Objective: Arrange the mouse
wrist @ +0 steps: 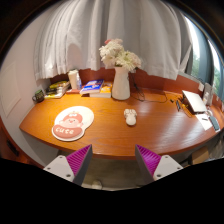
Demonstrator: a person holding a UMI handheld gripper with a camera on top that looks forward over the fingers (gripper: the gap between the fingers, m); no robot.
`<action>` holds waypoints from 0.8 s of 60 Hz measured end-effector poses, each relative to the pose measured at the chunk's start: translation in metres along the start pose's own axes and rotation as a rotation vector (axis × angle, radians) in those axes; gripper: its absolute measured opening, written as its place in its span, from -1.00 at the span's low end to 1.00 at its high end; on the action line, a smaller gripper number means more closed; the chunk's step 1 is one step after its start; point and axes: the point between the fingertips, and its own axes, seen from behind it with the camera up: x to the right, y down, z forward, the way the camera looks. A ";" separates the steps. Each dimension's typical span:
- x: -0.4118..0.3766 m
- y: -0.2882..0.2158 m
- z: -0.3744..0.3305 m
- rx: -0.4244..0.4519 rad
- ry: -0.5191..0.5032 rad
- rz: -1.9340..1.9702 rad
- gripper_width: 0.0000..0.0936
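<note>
Nearest, the gripper [112, 165] hangs short of the desk [110, 135] with its two fingers spread wide, the purple pads [80, 158] facing each other across an empty gap; nothing is held and nothing is touched. Beyond the fingertips lies bare wood, then the mouse [130, 117], small and pale, sitting alone near the middle of the desktop, well ahead of the fingers and a little toward the right one. To its left rests a round mouse pad [71, 124] with a white-and-orange print, apart from the mouse. Further back stands a white vase of flowers [120, 70], with a stack of books [95, 88] beside it, a laptop [195, 101] at the right end, and curtains [100, 30] behind all.

The likely trouble from here is the long reach: coming in off-centre could let one finger nudge the mouse before the other arrives and skate it across the smooth wood. A rounded shell may also squirt out of a pinch set too high. Overshooting risks the vase just behind.
</note>
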 end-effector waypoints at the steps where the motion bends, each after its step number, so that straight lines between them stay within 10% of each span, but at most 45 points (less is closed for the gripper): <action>1: 0.004 0.005 0.006 -0.010 0.005 0.002 0.84; 48: 0.092 -0.070 0.260 -0.071 0.155 0.069 0.55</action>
